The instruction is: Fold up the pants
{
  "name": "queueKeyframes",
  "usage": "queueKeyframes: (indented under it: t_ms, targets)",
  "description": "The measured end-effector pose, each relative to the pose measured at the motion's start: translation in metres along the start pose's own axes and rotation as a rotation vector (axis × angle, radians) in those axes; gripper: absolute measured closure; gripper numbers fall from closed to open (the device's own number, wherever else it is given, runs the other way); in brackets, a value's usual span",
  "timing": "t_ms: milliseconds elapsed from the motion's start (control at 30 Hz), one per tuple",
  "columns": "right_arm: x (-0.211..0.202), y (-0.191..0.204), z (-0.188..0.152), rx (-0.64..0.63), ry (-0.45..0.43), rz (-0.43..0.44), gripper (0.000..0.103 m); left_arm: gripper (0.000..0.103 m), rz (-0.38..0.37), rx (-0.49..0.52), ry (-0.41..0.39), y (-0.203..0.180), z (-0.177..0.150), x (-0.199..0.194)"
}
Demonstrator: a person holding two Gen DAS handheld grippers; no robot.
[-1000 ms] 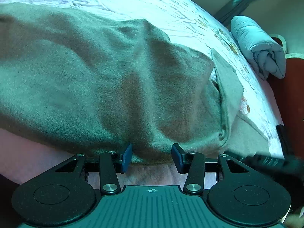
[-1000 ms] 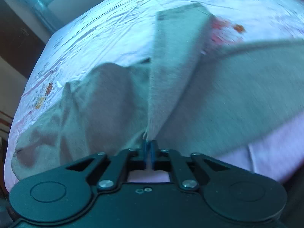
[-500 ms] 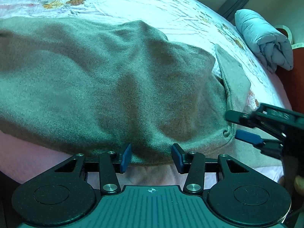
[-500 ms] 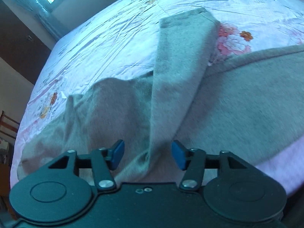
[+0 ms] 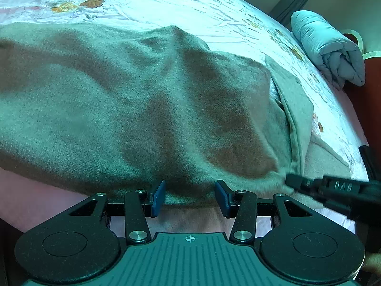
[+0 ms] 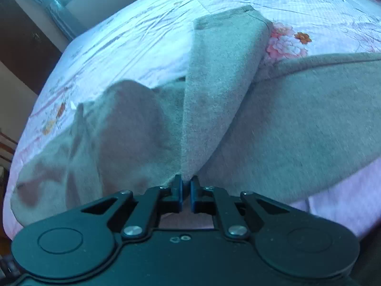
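One grey pants (image 5: pixel 142 109) on the bed; left gripper (image 5: pixel 189 196) fingers apart, right gripper (image 6: pixel 186 188) fingers clamped on fabric.

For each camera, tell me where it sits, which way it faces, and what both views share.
Left wrist view: sits on the left tongs, looking forward and down at the grey pants on the floral bed sheet; its open blue pads show, with the right tongs entering at right.
Right wrist view: sits on the right tongs, facing down at a pant leg it pinches.
Shared: pants, sheet, right tongs.
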State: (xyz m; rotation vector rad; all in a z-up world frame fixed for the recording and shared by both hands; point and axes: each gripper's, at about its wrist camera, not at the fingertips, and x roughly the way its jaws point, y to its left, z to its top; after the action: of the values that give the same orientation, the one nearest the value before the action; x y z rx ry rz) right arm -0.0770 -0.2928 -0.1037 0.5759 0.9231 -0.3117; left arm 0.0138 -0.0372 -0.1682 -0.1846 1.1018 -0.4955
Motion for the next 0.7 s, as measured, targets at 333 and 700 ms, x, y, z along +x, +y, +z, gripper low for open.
queueKeyframes:
  t_ms: [333,700]
  targets:
    - [0.013,-0.015,-0.013,0.034,0.026,0.009,0.103,0.056,0.016,0.024,-0.006,-0.007,-0.002,-0.007]
    - [-0.021,-0.01,0.021,-0.109,-0.103,-0.01,0.086,0.056,-0.058,0.138,0.006,-0.064,-0.003,0.0]
